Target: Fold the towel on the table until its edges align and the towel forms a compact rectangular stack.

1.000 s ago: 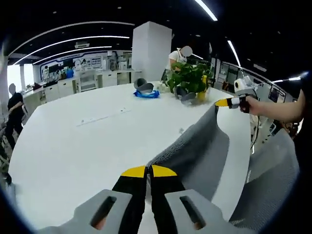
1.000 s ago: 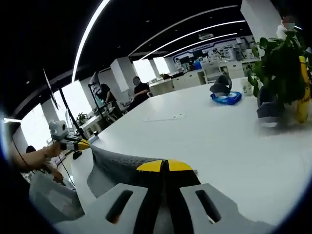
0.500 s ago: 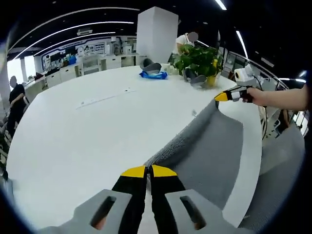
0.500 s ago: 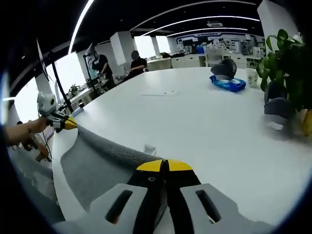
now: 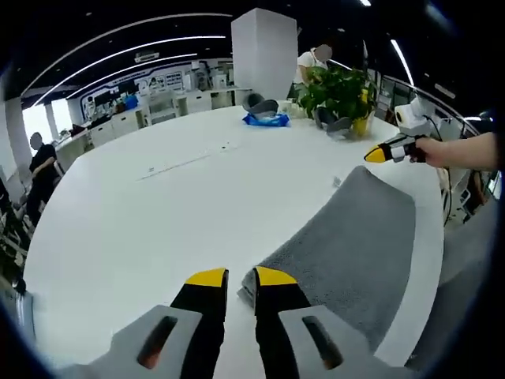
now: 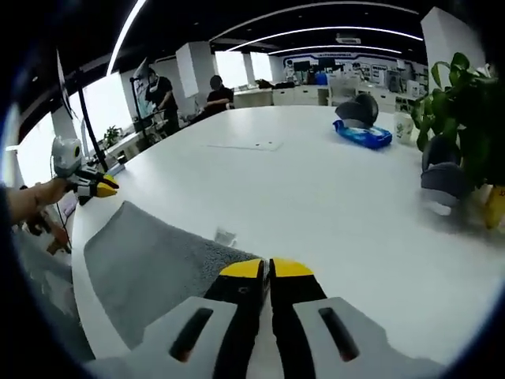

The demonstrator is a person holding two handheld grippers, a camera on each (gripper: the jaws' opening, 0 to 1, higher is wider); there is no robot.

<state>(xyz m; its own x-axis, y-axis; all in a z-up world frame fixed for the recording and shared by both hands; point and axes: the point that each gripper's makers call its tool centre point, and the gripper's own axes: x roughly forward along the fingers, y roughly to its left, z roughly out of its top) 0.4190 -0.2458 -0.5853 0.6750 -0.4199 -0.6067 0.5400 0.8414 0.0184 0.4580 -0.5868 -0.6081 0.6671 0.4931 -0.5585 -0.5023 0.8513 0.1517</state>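
Note:
A grey towel (image 5: 347, 237) lies flat on the white table (image 5: 158, 213), near its curved edge. My left gripper (image 5: 241, 277) is open, its yellow tips just short of the towel's near corner, holding nothing. In the left gripper view my right gripper (image 5: 377, 154) hovers in a hand beyond the towel's far corner, clear of the cloth. In the right gripper view the towel (image 6: 150, 260) spreads out to the left, with a small white tag at its edge. There my right gripper (image 6: 267, 268) shows a narrow gap between its tips beside the towel corner. My left gripper (image 6: 106, 185) hangs past the far end.
A potted plant (image 5: 339, 91) and a blue packet (image 5: 267, 120) with a dark object stand at the far side of the table. The plant (image 6: 461, 103) is close on the right in the right gripper view. People stand by desks in the background.
Both grippers have let go of the towel's raised edge. The towel has dropped from a lifted ridge to lying flat on the table. Both grippers now sit clear of its corners.

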